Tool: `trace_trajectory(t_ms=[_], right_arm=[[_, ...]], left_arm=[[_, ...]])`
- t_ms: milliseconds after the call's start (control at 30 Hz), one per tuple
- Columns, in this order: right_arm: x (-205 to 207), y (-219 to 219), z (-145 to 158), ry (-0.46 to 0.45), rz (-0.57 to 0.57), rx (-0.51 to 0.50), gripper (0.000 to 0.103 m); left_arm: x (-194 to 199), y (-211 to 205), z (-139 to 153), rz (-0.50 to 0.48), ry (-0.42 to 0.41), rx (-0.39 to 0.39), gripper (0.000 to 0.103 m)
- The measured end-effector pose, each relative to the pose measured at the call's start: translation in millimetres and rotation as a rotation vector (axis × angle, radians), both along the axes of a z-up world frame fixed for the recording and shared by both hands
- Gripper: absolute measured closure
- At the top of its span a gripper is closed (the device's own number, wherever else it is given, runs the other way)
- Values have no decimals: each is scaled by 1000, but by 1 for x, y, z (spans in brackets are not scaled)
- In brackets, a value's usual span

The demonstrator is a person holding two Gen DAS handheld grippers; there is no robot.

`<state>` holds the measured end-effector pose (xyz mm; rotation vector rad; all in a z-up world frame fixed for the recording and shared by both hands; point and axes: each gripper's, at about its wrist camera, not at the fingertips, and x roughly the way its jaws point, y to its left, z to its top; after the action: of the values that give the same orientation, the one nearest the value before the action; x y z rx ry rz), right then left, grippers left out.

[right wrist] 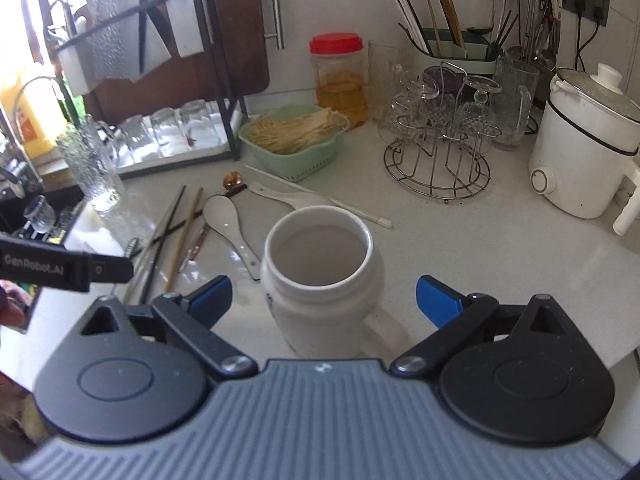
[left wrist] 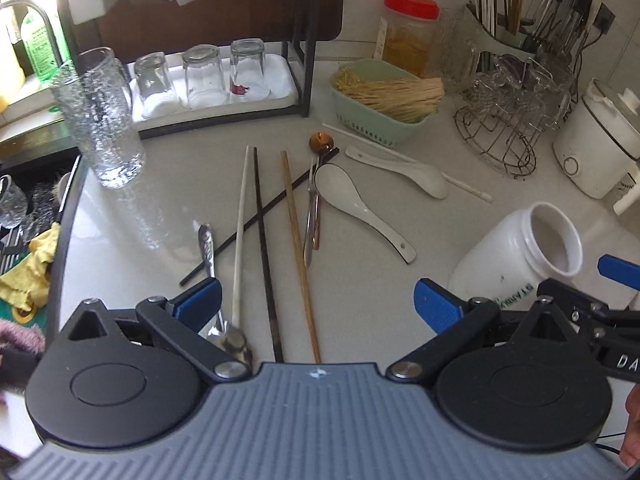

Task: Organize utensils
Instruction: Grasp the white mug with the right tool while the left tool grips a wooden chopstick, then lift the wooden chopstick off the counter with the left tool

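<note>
A: Which way do the utensils lie?

B: Mostly lengthwise, running away from the left tongs (left wrist: pixel 318 300). A white chopstick (left wrist: pixel 241 220), a black chopstick (left wrist: pixel 262 236) and a wooden chopstick (left wrist: pixel 298 248) lie nearly side by side on the worktop (left wrist: pixel 460 216), near ends towards the camera. A second black chopstick (left wrist: pixel 256 218) crosses under them on a slant. A metal spoon (left wrist: pixel 210 256) lies at their left with its bowl close to the left blue pad. To the right lies a small fork (left wrist: pixel 311 216), then a white soup spoon (left wrist: pixel 360 208) with its bowl at the far end and its handle slanting near and right. Another white soup spoon (left wrist: pixel 404 170) lies farther back, bowl to the right.

A: And the mug?

B: The white mug (right wrist: pixel 320 276) stands upright on the worktop, mouth open, directly between the fingers of the right tongs (right wrist: pixel 324 296), handle on the near right.

A: The surroundings?

B: A pale kitchen worktop: a tall ribbed glass (left wrist: pixel 98 120) at the left, a green basket (left wrist: pixel 384 108) of sticks behind, a red-lidded jar (left wrist: pixel 408 36), a wire glass rack (left wrist: pixel 504 128), and a white cooker (right wrist: pixel 588 144) at the right.

A: How are the tongs set?

B: Both spread wide and gripping nothing. The left pair hangs low over the chopsticks' near ends; the right pair flanks the mug without touching it.
</note>
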<state>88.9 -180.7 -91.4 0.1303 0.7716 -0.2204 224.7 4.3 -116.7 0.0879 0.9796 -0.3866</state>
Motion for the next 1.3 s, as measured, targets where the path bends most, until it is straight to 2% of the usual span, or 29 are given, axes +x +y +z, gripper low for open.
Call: trace_trajectory(t_ms=[67,133,200,267,333,533,633,900,1200,1300], right_arm=[[7,1,-4,16,-9,-18,7],[13,2,-6,28,-14,-28,8],[18,4,-8,39,-15,-45,15],[23,5,-8,41,-10,-54,17],[28,8,-10,47,-12,-66,17],[35,17,-18,78,-13,-114,15],[40,19,-21,84,-18,-133,14],[44,20,-22,94,-51,-132,14],[50,21,-23,103,-94,-127,14],[51,21,-23,107,-95,-130,15]], left_arm=[[16,-1,-7,-15,0,-24,0],[31,-3,-13,-26,15,-47,8],[49,-4,-19,-27,30,-66,15],[65,-4,-25,-25,48,-90,21],[83,-6,-32,-23,71,-108,32],[126,-7,-48,-2,106,-139,50],[146,-8,-53,11,98,-128,56],[186,-13,-70,10,149,-117,71],[207,-24,-81,3,148,-66,80],[215,-24,-86,1,181,-57,82]])
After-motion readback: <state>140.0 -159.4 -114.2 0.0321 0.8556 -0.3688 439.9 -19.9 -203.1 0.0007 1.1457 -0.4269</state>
